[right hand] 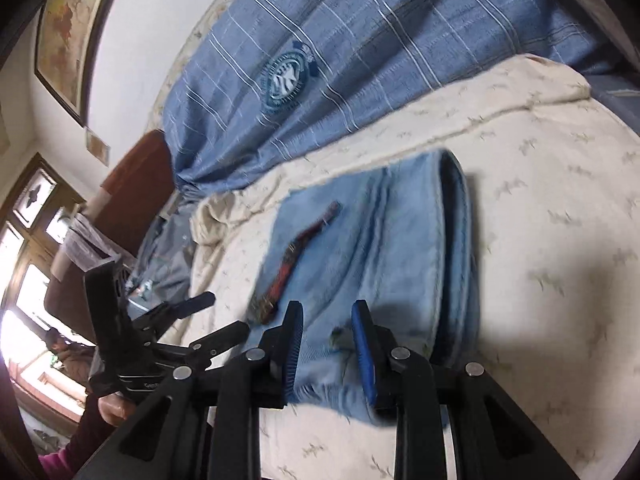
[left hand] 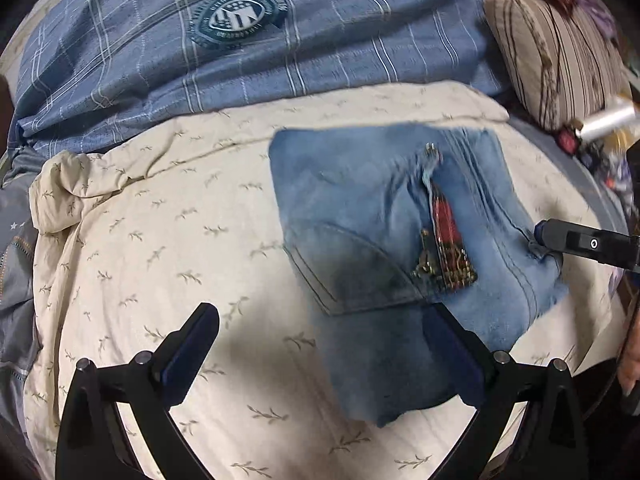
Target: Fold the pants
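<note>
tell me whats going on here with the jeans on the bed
A person is folding light blue jeans on a cream bedspread, with a handheld gripper in each hand. The jeans lie in a compact folded stack. The left gripper has its jaws wide open at the near edge, gripping nothing. The right gripper has its jaws narrow over a frayed hem, and the blur hides whether they pinch it.

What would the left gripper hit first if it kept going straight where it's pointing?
Probably the left edge of the folded jeans; the open left gripper points down at it. Depth is unclear, so possibly the cream bedspread beside.
</note>
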The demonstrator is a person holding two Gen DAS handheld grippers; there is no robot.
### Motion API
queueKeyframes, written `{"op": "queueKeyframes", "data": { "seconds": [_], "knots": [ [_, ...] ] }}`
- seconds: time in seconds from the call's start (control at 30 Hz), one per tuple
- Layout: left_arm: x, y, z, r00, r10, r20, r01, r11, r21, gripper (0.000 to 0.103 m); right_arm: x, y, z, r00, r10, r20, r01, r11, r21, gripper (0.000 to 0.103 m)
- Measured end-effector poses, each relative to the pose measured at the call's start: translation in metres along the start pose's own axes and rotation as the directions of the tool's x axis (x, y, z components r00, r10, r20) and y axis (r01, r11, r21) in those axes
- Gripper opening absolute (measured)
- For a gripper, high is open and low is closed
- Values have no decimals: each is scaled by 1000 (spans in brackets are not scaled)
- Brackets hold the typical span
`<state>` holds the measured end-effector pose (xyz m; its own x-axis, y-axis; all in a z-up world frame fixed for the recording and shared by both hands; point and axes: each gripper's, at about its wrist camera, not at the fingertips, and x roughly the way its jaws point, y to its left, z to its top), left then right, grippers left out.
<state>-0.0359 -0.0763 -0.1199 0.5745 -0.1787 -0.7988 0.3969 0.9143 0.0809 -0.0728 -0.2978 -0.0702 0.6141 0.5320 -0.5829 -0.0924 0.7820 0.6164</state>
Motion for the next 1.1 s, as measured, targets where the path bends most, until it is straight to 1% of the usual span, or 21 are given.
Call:
{"op": "queueKeyframes", "data": {
  "seconds": [0.1,0.17,0.27,0.4,0.47,0.5,0.57,0.63,0.77,0.83,0.9,1.0,1.1],
  "knots": [
    [7,3,-2,1000,-13,-6,13,1000,-16,103,4,-6,-7,999,-35,-11,35,999,22,28],
    [12,5,-5,999,-25,-20,24,999,-29,103,12,-9,-8,998,-61,-29,62,998,11,29],
    [16,7,-8,999,-46,-18,45,998,-50,103,20,-9,-9,995,-92,-34,92,996,-8,29],
    [18,11,-8,997,-77,-23,75,995,-68,103,22,-7,-7,994,-105,-32,105,994,-24,29],
    [15,14,-7,996,-86,-10,85,993,-80,103,21,-7,-7,995,-99,-31,98,995,-22,29],
    [12,14,-7,997,-79,11,80,993,-82,103,22,-7,-6,995,-94,-31,93,995,-17,29],
    [4,13,-7,997,-35,62,40,996,-81,103,22,-8,-5,996,-84,-35,84,996,-7,29],
    [-3,12,-6,996,0,94,8,996,-84,103,20,-8,-4,996,-82,-36,82,997,-1,29],
    [-16,11,1,989,17,149,-3,996,-94,103,9,-4,-2,996,-88,2,88,996,-21,29],
    [-20,8,5,986,45,161,-31,995,-91,103,5,2,-1,996,-85,34,86,995,-51,29],
    [-21,8,7,983,66,174,-51,995,-87,103,4,6,-1,996,-80,43,83,994,-67,29],
    [-14,5,8,983,83,166,-70,994,-82,103,10,7,-2,995,-98,20,99,992,-78,28],
    [-1,1,4,986,99,134,-91,994,-65,103,19,3,-4,993,-121,-15,119,990,-79,29]
  ]
}}
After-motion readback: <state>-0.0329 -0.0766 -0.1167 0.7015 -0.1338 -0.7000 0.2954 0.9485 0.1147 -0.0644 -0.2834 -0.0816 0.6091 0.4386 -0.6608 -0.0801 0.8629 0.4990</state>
